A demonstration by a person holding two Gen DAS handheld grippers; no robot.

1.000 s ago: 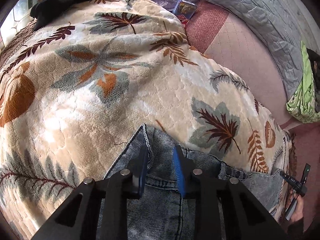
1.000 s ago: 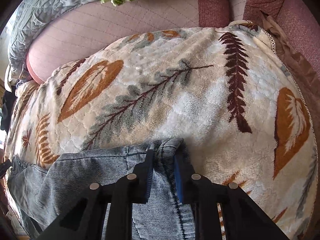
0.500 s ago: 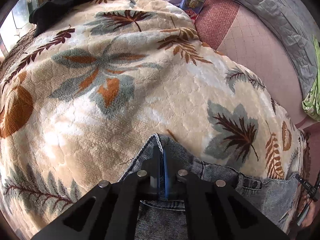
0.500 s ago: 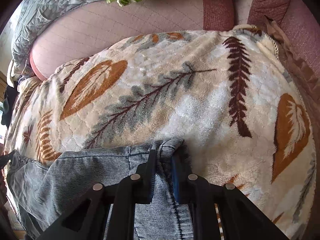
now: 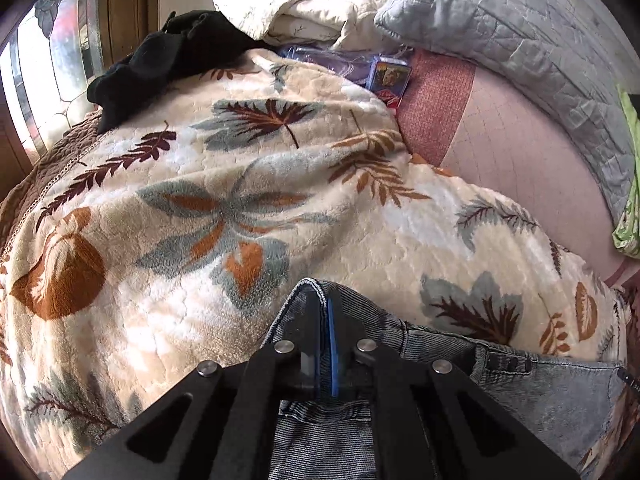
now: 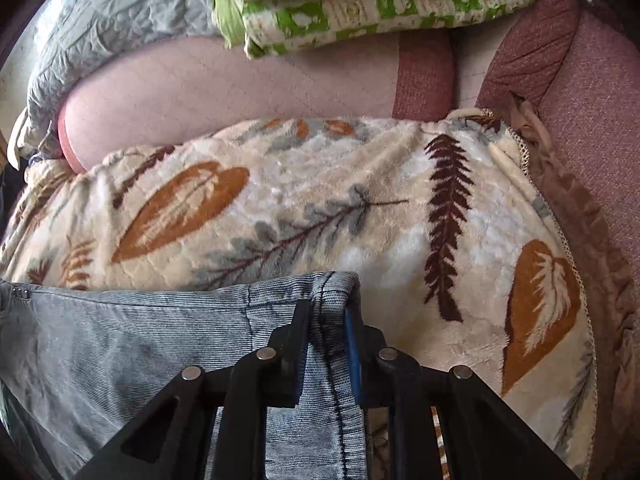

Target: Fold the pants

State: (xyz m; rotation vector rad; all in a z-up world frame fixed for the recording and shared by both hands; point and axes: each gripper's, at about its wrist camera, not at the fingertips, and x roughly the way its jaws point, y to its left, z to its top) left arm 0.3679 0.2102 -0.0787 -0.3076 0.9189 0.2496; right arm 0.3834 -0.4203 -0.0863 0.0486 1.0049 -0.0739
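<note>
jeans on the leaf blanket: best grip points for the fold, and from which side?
The two outer corners of the jeans top edge, approached from the near side, fingers angled down. Stitched edges there bunch into thick ridges that pads hold well. The left gripper and right gripper already pinch them, above the blanket.

The pants are faded blue-grey denim with fine ribbed streaks. The blanket under them is cream plush printed with rust-orange, grey-blue and dark maroon leaves. At upper right lies a pale grey quilt; in the right view's top, a green-and-cream patterned quilt.
</note>
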